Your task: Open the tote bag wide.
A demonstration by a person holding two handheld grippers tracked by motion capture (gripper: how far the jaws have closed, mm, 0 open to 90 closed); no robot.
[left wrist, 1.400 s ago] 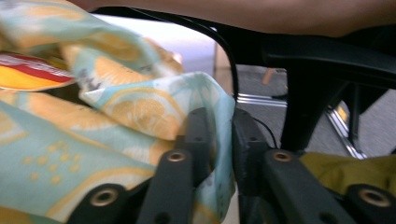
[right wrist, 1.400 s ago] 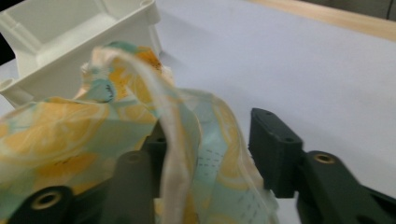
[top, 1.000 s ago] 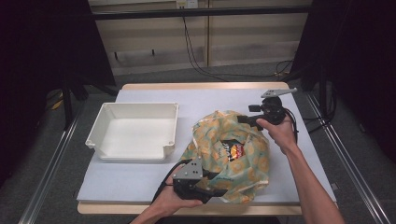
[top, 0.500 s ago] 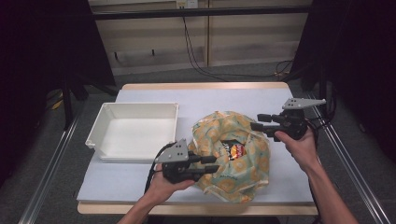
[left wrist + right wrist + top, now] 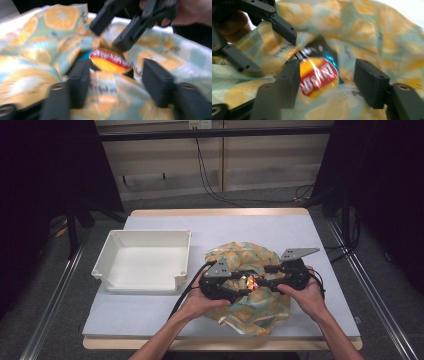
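Two grippers meeting over a citrus-print cloth [image 5: 250, 285] bundled around a snack bag [image 5: 318, 76], right of a white tray [image 5: 145, 262] on the table [image 5: 250, 227].

Red-and-yellow logo on the bag, mirrored and glare-streaked, lettering unreadable; rest of bag hidden under cloth folds. Left gripper [image 5: 116, 80] and right gripper [image 5: 327, 83] both part-open, just widened, cloth and bag between the jaws, pads gripping nothing. Gripper views motion-blurred.

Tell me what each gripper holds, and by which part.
Nothing is held: left gripper and right gripper stand open over the orange-print cloth and chip bag.
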